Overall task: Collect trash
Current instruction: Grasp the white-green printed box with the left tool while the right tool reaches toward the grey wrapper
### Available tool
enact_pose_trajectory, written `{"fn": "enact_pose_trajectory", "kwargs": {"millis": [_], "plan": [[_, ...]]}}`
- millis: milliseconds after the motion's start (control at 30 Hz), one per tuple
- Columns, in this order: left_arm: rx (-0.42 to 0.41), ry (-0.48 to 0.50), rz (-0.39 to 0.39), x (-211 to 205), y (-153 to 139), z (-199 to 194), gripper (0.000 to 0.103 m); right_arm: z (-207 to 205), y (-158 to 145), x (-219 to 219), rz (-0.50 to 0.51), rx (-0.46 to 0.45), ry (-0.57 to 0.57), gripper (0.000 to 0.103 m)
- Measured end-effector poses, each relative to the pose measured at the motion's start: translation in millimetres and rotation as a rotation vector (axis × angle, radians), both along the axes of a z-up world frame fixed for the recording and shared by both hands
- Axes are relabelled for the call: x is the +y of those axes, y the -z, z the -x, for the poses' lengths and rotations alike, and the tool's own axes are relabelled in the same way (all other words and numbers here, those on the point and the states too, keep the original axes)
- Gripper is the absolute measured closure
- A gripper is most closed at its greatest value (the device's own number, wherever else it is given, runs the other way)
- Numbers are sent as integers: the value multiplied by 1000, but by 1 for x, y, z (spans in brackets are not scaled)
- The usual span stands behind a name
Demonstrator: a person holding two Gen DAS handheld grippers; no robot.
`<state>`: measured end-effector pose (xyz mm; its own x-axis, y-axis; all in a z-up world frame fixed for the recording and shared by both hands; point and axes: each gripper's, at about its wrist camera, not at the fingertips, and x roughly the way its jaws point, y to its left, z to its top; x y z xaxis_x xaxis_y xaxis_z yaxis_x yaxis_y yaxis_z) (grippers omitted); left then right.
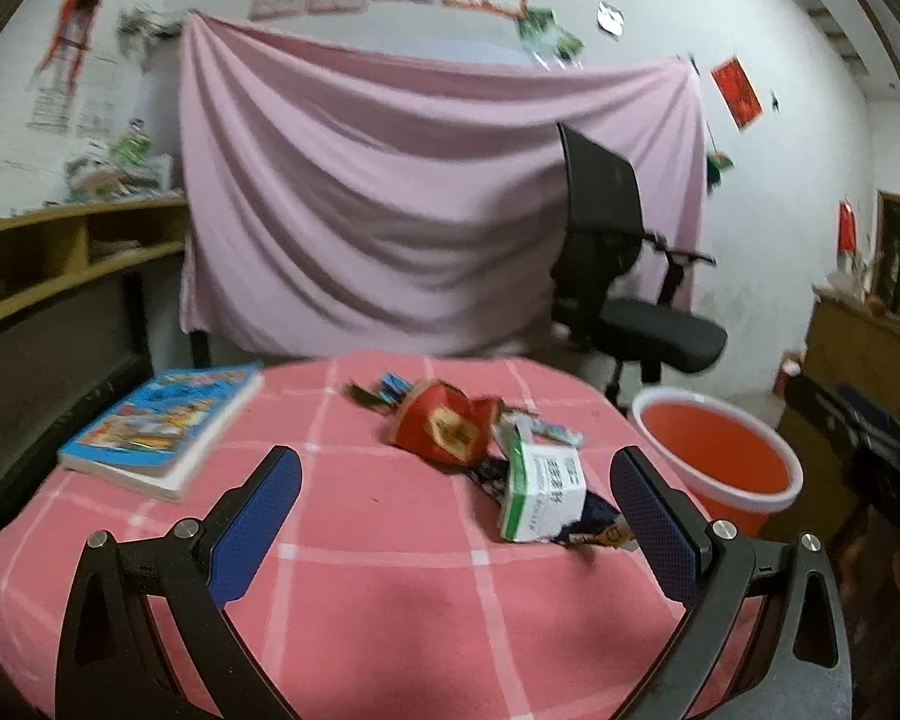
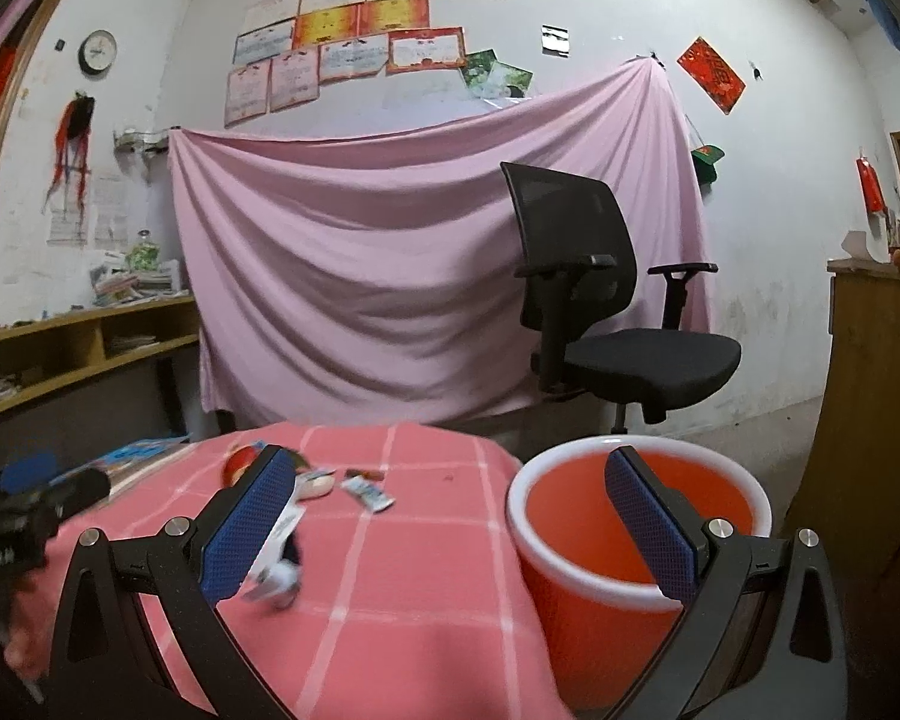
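Surface (image 1: 390, 588): pink checked cloth, carrying the trash.
Bucket (image 2: 636, 534): red, white-rimmed, beside the surface.
Book (image 1: 162, 426): far left.
Trash (image 1: 480, 450): cartons and wrappers, centre-right.
Left hand-held gripper (image 1: 456, 480): agape, empty.
Right hand-held gripper (image 2: 450, 480): agape, empty.

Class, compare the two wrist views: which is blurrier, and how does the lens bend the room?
Left wrist view: motion blur smears the pink sheet and red carton. Right wrist view: background sharp, only the wrapper by the near tongs blurs. Both: fisheye curves walls, corners dark.

Pink sheet (image 2: 426, 252), black office chair (image 2: 600, 300)
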<state>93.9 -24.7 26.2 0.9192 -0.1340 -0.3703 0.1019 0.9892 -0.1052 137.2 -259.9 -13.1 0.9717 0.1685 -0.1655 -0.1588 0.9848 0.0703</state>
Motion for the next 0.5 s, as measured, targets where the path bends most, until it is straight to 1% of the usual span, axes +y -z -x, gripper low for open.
{"fn": "enact_pose_trajectory", "kwargs": {"millis": [67, 200, 300, 400, 467, 500], "plan": [[37, 20, -12, -5, 5, -9, 3, -10, 5, -3, -4, 18, 1, 0], [116, 57, -23, -11, 13, -30, 5, -30, 22, -12, -29, 120, -31, 0], [186, 95, 14, -11, 20, -48, 5, -42, 35, -14, -4, 189, -46, 0], [258, 132, 71, -8, 26, -62, 6, -51, 47, -12, 11, 251, -70, 0], [317, 163, 113, -5, 28, -71, 21, -55, 53, -10, 14, 292, -96, 0], [336, 170, 125, -4, 29, -74, 31, -57, 54, -8, 12, 305, -106, 0]]}}
